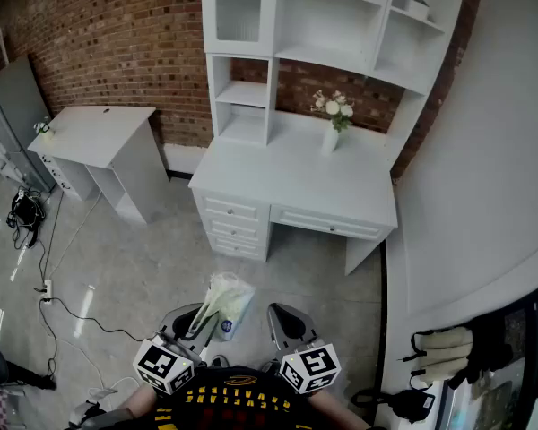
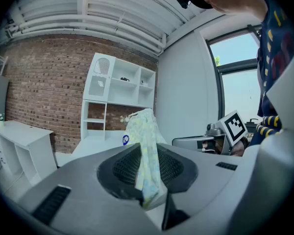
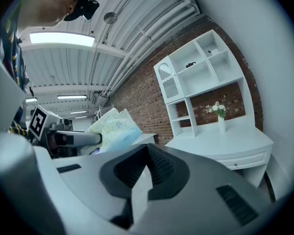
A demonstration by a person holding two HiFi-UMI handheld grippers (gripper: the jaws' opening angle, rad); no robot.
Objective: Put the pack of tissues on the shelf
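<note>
Left hand-held gripper [image 1: 202, 321] pinches one edge of a soft, pale floral plastic pack of tissues [image 1: 228, 299], held low and well apart from the white wooden shelf unit [image 1: 244, 93]. With only an edge gripped, carry it steadily and keep the grip firm.

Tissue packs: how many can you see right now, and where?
1. The pack is clamped in the left gripper, short of the desk. None shows on the shelves, though the cabinet door could hide more.
</note>
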